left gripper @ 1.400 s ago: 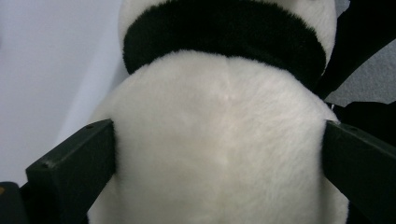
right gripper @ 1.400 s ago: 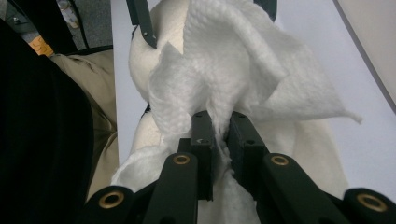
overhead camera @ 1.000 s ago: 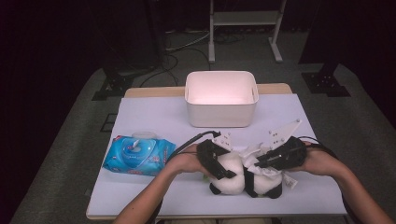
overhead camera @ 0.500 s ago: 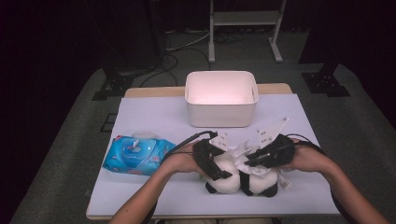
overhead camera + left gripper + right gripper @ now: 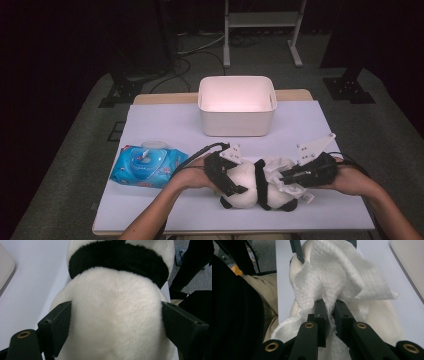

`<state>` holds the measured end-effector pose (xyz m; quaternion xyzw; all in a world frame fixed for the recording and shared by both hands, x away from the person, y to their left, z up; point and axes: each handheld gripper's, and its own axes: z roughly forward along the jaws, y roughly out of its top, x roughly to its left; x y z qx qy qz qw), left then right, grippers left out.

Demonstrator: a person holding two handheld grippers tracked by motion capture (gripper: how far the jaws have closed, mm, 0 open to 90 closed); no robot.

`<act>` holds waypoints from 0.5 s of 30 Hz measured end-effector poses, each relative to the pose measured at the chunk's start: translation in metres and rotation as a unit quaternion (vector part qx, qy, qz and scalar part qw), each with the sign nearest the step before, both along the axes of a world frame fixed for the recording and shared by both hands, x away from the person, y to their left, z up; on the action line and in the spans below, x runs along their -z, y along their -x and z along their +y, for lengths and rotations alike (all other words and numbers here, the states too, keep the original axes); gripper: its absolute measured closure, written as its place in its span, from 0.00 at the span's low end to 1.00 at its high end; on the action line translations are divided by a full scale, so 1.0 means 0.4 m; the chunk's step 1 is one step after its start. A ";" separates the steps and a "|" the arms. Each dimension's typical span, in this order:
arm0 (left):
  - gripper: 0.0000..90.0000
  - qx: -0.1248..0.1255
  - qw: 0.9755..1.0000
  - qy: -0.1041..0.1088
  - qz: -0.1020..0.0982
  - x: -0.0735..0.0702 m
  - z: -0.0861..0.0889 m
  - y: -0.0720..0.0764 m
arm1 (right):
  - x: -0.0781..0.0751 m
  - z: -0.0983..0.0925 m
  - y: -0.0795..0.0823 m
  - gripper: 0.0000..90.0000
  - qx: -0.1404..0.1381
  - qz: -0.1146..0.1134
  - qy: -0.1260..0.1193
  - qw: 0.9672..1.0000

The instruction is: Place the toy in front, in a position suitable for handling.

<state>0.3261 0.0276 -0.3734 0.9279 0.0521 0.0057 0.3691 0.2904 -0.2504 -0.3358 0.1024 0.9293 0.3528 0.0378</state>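
Note:
A black-and-white panda plush (image 5: 248, 176) lies on the table's near edge. My left gripper (image 5: 239, 182) straddles its white body (image 5: 115, 310). Both pads (image 5: 58, 322) rest against the fur, and the jaws have just been opening with the plush still between them. My right gripper (image 5: 281, 178) comes in from the right, shut on a crumpled white wipe (image 5: 342, 277). The wipe (image 5: 278, 170) lies pressed against the plush (image 5: 384, 315). In the right gripper view its jaws (image 5: 329, 306) pinch the wipe's bunched middle.
A white plastic bin (image 5: 236, 125) stands at the table's far middle. A blue pack of wet wipes (image 5: 147, 165) lies to the left of my left hand. A white mat (image 5: 165, 125) covers the tabletop, and a metal rack (image 5: 260, 20) stands behind the table.
The right gripper has shifted a little across the plush with the wipe. The plush and the left hand have stayed nearly in place.

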 end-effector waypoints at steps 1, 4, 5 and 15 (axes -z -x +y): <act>0.15 0.000 1.000 0.000 0.002 0.001 -0.001 0.000 | 0.001 -0.009 0.003 0.90 0.003 0.000 -0.001 1.000; 0.14 -0.001 1.000 -0.001 0.003 0.000 -0.001 0.001 | 0.004 -0.031 0.011 0.89 0.011 0.000 0.002 1.000; 0.14 -0.001 1.000 -0.001 0.003 0.000 -0.001 0.001 | 0.005 -0.038 0.013 0.89 0.013 0.000 0.004 1.000; 0.13 -0.011 1.000 -0.018 0.001 -0.004 -0.014 0.007 | 0.006 -0.033 0.016 0.90 0.016 -0.006 0.003 1.000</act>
